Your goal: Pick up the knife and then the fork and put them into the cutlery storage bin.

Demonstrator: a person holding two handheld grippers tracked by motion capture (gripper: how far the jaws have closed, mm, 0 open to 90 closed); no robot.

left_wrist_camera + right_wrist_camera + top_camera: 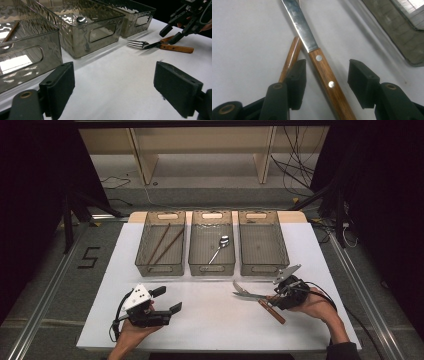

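Three clear plastic bins stand in a row on the white worktop, beyond both hand-held grippers; the one ahead of the left hand-held gripper holds brown chopsticks, the middle one a spoon. That left hand-held gripper rests wide open with nothing between its pads.

Directly under the right hand-held gripper lies a table knife with a wooden, two-rivet handle; the jaws stand half open and straddle that handle, neither pad touching it. Crossing beneath the knife, just beside the gripper's left pad, is a fork with a slimmer wooden handle, its tines pointing away towards the left hand-held gripper.

Judged by its build, the knife is light and rigid. Its polished blade would be slick and thin to pinch, whereas the flat-sided wooden handle offers friction and width, so the place between the rivets looks best. Because the fork's handle lies so close, closing there risks catching both.
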